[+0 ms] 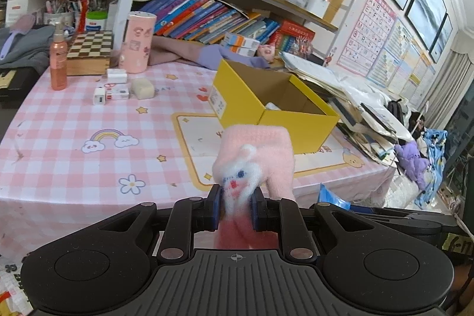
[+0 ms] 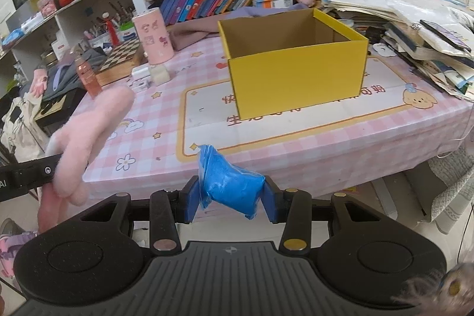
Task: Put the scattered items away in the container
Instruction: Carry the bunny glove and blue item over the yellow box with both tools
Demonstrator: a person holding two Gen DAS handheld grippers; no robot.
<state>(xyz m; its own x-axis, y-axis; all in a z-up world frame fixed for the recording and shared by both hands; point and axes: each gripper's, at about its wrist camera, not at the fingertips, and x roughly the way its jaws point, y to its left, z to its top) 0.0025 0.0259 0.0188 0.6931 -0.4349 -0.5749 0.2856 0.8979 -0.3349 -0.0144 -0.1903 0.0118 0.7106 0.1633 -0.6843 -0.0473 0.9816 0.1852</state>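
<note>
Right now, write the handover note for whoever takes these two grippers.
Left gripper: shut on the pink glove, held above the near table edge.
Right gripper: shut on the blue bag, also near the front edge.
Yellow box stands open on the checked tablecloth, ahead of both grippers; something white shows inside.
Done: both items picked up.
Left: drop glove and bag into the box, then probably the small white items and pale block by the pink canister.
</note>
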